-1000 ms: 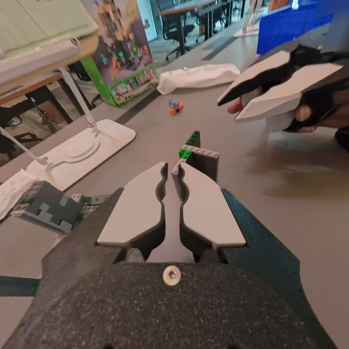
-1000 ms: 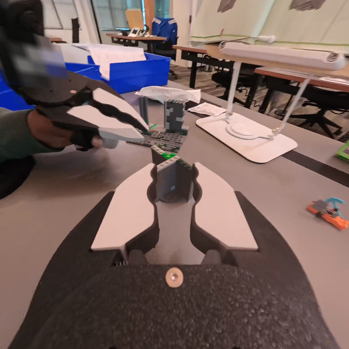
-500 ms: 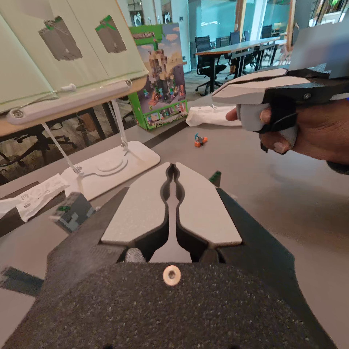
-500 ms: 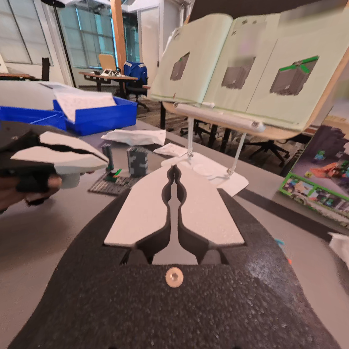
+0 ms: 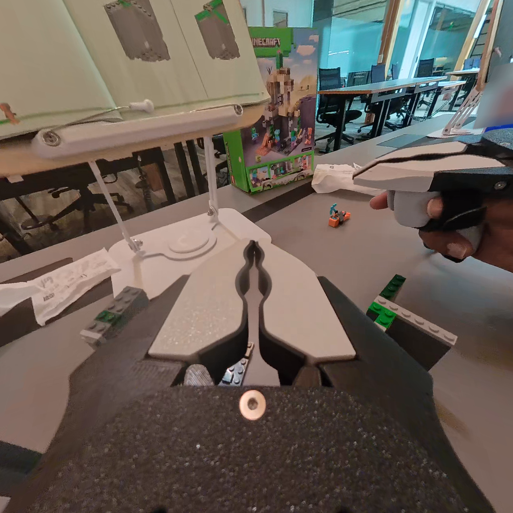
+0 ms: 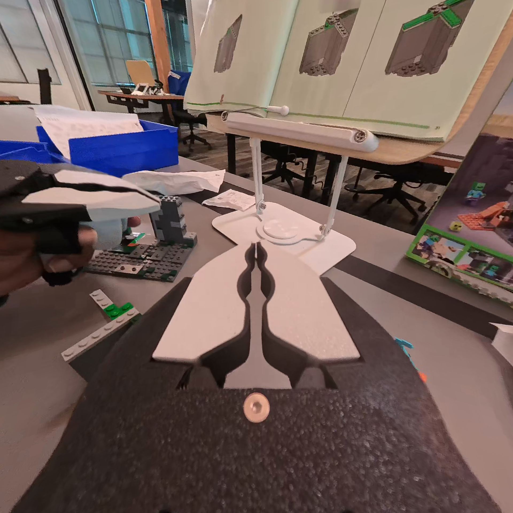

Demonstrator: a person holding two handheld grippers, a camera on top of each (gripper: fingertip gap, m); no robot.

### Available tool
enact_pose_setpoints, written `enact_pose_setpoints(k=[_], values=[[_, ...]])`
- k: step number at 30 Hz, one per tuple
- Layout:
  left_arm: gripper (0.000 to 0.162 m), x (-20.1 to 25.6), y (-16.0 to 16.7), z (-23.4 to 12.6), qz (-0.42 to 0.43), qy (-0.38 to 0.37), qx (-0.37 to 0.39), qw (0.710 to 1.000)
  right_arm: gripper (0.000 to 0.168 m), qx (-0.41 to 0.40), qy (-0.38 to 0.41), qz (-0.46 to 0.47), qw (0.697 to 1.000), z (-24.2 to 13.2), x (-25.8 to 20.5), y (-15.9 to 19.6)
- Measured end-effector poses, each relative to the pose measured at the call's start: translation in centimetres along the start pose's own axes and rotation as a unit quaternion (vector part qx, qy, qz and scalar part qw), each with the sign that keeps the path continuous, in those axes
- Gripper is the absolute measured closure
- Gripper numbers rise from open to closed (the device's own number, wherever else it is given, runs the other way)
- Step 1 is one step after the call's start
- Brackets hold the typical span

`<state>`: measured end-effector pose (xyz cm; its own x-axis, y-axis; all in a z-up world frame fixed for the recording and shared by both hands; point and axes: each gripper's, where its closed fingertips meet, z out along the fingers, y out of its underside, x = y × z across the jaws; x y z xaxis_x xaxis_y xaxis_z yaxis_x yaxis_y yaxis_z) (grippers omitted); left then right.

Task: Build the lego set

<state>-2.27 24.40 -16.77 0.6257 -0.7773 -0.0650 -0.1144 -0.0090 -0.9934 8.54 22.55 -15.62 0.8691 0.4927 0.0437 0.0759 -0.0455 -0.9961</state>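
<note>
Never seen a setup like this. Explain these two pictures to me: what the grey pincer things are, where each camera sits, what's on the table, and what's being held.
There is no robot. A person holds a two-finger gripper in each hand, and each gripper carries a camera that looks forward along its fingers.

The left gripper fills its own picture, with the right gripper showing at the side there. In the other picture the right gripper's own camera looks along its fingers.

Both are shut and hold nothing.

On the grey table stand a white book stand with the instruction booklet, the set's box, a dark baseplate build, a grey walled piece with green bricks, a small orange and teal figure, paper bags and blue bins.
</note>
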Motion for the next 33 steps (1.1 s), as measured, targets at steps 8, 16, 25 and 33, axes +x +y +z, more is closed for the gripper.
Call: enact_pose_setpoints(k=[8, 16, 25, 33], values=[[0.161, 1.1, 0.0, 0.0, 0.056, 0.018, 0.002, 0.998, 0.166, -0.012, -0.018, 0.008, 1.000, 0.2, -0.7, 0.8], [0.161, 0.1, 0.8, -0.2, 0.062, 0.019, -0.011, 0.998, 0.164, -0.019, -0.025, 0.044, 0.999, 0.1, -0.1, 1.2], [0.162, -1.3, 1.4, -0.3, -0.012, 0.007, -0.024, 1.000, 0.164, -0.040, -0.034, 0.028, 0.998, 0.4, -0.8, 2.1], [0.162, -1.0, 1.5, -0.1, 0.012, -0.005, -0.034, 0.999, 0.164, -0.030, 0.009, 0.026, 0.999, 0.2, 0.4, 1.5]])
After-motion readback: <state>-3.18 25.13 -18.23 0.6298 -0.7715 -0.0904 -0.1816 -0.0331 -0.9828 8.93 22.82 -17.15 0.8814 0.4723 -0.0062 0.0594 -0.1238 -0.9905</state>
